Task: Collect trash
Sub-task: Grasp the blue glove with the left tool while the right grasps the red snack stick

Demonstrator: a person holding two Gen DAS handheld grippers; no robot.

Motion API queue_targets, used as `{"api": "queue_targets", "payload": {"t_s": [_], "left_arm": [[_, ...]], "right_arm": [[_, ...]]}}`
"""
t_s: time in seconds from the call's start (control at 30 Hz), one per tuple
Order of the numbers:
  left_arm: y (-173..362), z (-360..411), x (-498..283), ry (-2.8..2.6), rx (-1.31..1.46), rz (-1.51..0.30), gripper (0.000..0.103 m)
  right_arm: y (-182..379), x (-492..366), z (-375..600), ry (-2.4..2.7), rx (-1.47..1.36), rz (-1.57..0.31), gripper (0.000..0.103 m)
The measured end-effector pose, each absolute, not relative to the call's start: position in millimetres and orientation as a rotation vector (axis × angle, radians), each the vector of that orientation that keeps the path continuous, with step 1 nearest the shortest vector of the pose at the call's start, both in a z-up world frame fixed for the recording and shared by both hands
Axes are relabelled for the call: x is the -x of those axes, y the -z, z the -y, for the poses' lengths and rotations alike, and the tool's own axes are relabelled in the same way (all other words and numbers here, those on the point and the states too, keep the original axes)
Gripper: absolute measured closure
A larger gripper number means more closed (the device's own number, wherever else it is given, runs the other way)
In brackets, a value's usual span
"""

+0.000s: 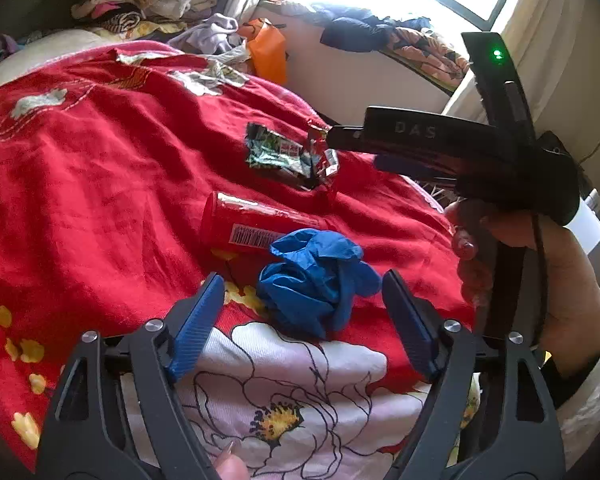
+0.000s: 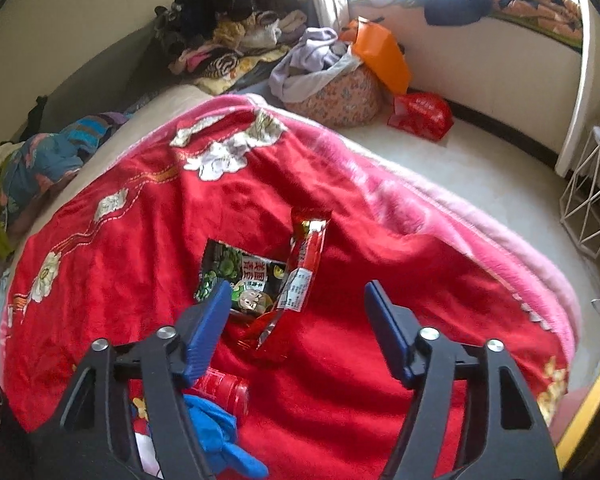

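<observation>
On the red blanket [image 1: 100,160] lie a crumpled blue glove [image 1: 316,280], a red plastic bottle [image 1: 256,226], a green snack wrapper [image 1: 276,154] and a red foil wrapper [image 1: 326,160]. My left gripper [image 1: 304,312] is open, its jaws either side of the blue glove, just short of it. My right gripper [image 2: 296,316] is open and empty above the red foil wrapper [image 2: 304,268] and green wrapper [image 2: 240,276]. The right gripper also shows in the left wrist view [image 1: 342,138], hovering over the wrappers. The bottle [image 2: 224,390] and glove [image 2: 216,432] lie at the lower left in the right wrist view.
A pile of clothes [image 2: 228,40] lies at the bed's far end. An orange bag [image 2: 384,54], a flowered cushion [image 2: 340,96] and a red bag [image 2: 420,114] sit on the floor by the window bench. A white wire stand [image 2: 592,196] stands at the right.
</observation>
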State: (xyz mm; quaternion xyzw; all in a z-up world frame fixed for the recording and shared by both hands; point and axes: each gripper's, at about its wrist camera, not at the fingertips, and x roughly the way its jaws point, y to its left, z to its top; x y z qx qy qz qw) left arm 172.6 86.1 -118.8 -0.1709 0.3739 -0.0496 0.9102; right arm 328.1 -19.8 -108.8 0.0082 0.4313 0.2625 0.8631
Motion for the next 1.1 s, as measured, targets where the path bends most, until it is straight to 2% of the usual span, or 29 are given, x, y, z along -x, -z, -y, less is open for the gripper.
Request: {"api": "queue_targets", "payload": {"t_s": [0.17,0.23,0.33,0.37,0.53,0.63,0.83,1.1], "left_arm": [[125.3,-81.7,-175.5,0.106,0.341,-0.787,0.039],[126.9,-79.4,-176.4,0.109,0.336,-0.791,0.043],[129.7,-78.2,-177.0,0.11,0.331,-0.799,0.052],[130.9,-77.6,-177.2,0.11,0.33,-0.803,0.054],[135.2,-74.9,-177.0,0.113,0.325,-0.818,0.075],[136.8,-73.3,-177.4,0.12,0.329,-0.826,0.085],[130.1,-67.6,-171.1,0.138,0.315,-0.818,0.091],[111.3,-61.2,-160.6,0.148,0.274,-0.784,0.092]], "right_arm": [[126.6,-336.8,17.7,-0.557,-0.051,-0.962,0.058],[132.8,-338.3,19.8,-0.574,-0.075,-0.987,0.074],[135.1,-333.4,23.8,-0.585,-0.076,-0.984,0.087],[134.1,-330.4,26.4,-0.591,-0.079,-0.978,0.087],[126.6,-314.4,38.8,-0.585,-0.048,-0.945,0.088],[120.6,-302.8,48.5,-0.574,-0.036,-0.924,0.088],[113.1,-279.4,70.0,-0.565,-0.048,-0.904,0.088],[100.8,-250.1,97.5,-0.55,-0.079,-0.871,0.088]]}}
